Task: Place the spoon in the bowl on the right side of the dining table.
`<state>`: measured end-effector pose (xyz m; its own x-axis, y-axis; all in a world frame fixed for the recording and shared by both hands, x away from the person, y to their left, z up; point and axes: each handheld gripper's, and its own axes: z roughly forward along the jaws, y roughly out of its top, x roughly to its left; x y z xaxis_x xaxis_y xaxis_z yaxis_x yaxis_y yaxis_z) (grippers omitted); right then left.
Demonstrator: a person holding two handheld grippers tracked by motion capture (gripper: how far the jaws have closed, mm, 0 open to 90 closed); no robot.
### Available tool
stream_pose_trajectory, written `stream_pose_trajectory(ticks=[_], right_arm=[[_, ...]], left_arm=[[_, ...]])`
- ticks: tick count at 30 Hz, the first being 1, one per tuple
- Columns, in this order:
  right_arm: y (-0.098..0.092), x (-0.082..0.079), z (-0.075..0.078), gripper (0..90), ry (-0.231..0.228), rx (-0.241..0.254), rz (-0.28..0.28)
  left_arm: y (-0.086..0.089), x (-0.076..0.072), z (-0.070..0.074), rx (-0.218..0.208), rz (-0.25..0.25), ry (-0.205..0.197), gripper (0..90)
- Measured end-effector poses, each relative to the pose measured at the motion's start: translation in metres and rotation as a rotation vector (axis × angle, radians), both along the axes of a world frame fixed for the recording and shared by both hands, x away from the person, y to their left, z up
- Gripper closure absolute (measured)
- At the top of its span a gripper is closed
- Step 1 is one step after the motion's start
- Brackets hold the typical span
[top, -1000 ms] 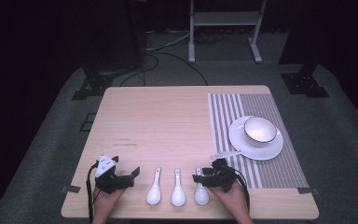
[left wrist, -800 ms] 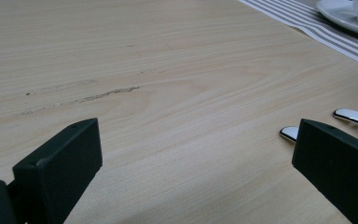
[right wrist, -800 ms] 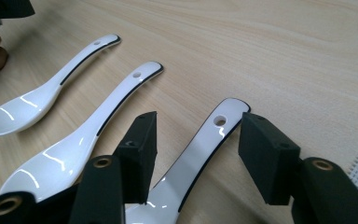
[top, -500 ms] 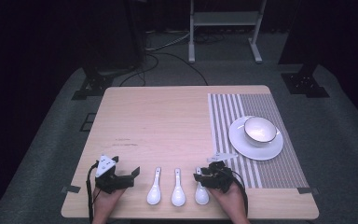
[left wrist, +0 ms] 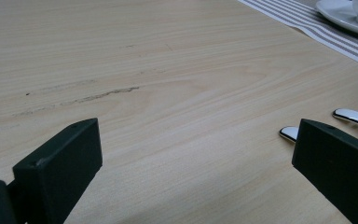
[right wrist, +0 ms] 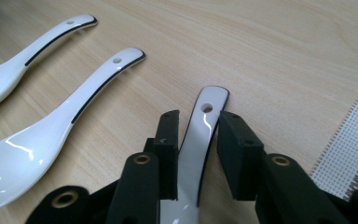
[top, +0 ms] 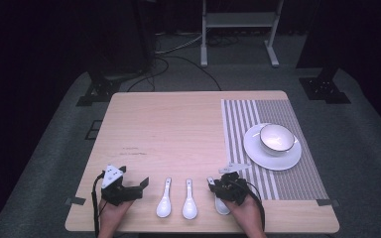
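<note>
Now we're closing the right gripper [right wrist: 193,144] around the spoon [right wrist: 200,135] handle lying on the bench [top: 178,129], fingers not quite clamping; we're resting the left gripper [left wrist: 193,172] released nearby.

spoon handle [right wrist: 198,140] between closing jaws

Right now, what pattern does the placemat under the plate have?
Grey and white stripes on the placemat, clearest in the high view.

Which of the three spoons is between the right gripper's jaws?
The rightmost spoon, nearest the striped placemat: its handle lies between the right gripper jaws, which have just been closing.
</note>
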<state>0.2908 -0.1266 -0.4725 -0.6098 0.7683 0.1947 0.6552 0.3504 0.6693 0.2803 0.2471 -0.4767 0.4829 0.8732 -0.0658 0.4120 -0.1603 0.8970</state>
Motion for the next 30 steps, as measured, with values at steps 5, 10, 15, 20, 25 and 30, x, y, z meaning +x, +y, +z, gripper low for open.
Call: stream_pose_trajectory(ticks=[5,10,15,20,25,30], right_arm=[[-0.0009,0.0007,0.0012,75.4,0.005,-0.021,0.010],[-0.0003,0.0008,0.0038,76.3,-0.002,-0.064,0.036],[-0.0013,0.0013,0.0052,76.6,0.008,-0.077,0.044],[-0.0021,0.0017,0.0060,77.1,0.017,-0.074,0.045],[-0.0080,0.0034,0.0082,85.8,0.023,-0.039,0.054],[-0.0099,0.0053,0.0081,85.7,0.033,-0.031,0.055]], left_arm=[[0.0000,0.0001,0.0000,0.000,-0.001,0.000,0.1],[0.0001,0.0001,0.0000,-0.001,0.000,0.001,0.1],[0.0001,0.0001,0.0000,-0.001,0.000,0.001,0.1],[0.0001,0.0001,0.0000,-0.003,0.000,0.000,0.1],[0.0001,0.0002,0.0000,-0.002,0.000,0.000,0.1],[0.0002,0.0002,0.0000,-0.002,0.000,0.000,0.1]])
